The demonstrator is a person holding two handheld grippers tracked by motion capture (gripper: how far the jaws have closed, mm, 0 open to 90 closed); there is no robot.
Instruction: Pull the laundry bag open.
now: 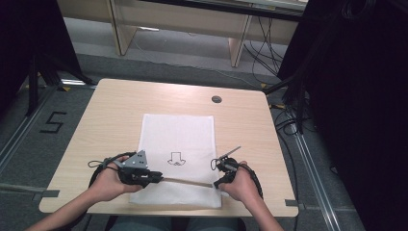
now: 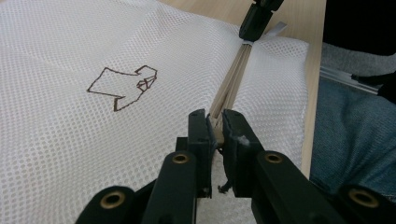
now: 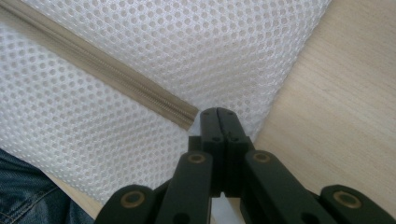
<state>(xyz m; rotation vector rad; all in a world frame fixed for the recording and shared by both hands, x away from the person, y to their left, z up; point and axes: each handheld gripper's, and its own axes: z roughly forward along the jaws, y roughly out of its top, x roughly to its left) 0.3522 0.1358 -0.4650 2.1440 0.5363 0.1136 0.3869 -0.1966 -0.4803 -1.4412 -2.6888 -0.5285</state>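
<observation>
At the middle of the high view, a flat white mesh laundry bag lies on the pale wood-grain tabletop, rectangular, with a small dark outline drawing of an arrow-like shape on it. Its weave is a fine honeycomb of round holes, plain in both gripper views, and a beige zipper strip runs across its lower part. In the left gripper view the left black two-jaw gripper has its jaws pressed on the near end of that zipper, a pale tab pinched between them; what exactly the tab is cannot be made out. At the top of that view the right black gripper meets the far end of the strip. In the right gripper view its jaws are closed flat together at the zipper's end and the bag's edge; whether mesh or tape lies between them is hidden. A denim-clad leg shows at the lower left there. Toward the upper right of the table sits a round dark cable port; dark drapes, cables and a painted floor numeral surround the table.
</observation>
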